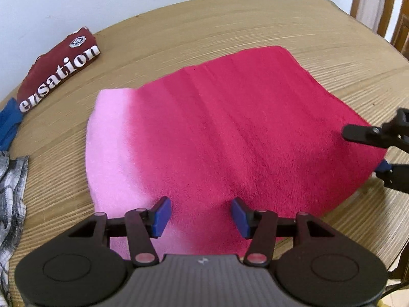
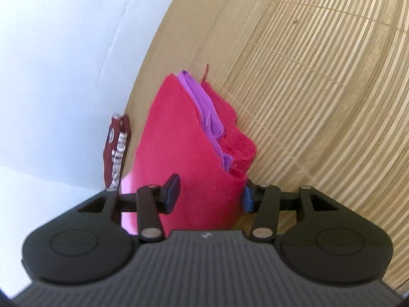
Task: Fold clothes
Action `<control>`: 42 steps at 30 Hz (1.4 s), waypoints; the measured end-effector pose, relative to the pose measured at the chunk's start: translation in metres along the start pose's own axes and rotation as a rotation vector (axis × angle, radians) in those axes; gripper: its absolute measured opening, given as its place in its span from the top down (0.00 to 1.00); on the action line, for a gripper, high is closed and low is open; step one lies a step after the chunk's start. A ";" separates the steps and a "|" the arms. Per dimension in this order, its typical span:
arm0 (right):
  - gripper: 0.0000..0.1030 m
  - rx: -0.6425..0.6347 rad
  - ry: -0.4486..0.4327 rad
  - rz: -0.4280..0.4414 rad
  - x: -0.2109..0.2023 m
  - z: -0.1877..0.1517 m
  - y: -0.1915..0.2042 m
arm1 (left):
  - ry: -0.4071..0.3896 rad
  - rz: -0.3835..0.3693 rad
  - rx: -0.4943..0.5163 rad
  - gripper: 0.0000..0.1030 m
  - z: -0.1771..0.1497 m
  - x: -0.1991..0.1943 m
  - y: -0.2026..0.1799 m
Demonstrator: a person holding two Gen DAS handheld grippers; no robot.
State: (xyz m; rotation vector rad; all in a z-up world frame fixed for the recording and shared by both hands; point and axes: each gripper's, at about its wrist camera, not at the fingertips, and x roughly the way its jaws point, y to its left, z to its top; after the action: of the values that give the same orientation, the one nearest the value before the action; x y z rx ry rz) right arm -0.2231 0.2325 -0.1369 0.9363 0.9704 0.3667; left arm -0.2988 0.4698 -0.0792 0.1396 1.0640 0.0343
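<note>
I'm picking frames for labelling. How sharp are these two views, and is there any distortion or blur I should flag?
Left wrist view: the pink towel and the lettering on the maroon shirt are sharp, the table bows from the fisheye, and the right gripper is motion-smeared. Right wrist view: softer overall, rolled sideways, with the table grain streaked.

We seem to be in a home dining area: a round wooden table (image 1: 204, 25) against a plain white wall (image 1: 76, 0), with a wooden chair (image 1: 370, 5) at two o'clock.
</note>
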 end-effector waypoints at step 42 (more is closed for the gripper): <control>0.47 -0.050 -0.001 -0.066 -0.007 0.001 0.000 | -0.103 -0.128 -0.180 0.68 -0.060 -0.016 0.071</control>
State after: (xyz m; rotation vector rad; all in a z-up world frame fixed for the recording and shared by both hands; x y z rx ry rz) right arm -0.2263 0.2270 -0.1328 0.8577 0.9843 0.3334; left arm -0.3560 0.5447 -0.0844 -0.0890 0.9603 0.0069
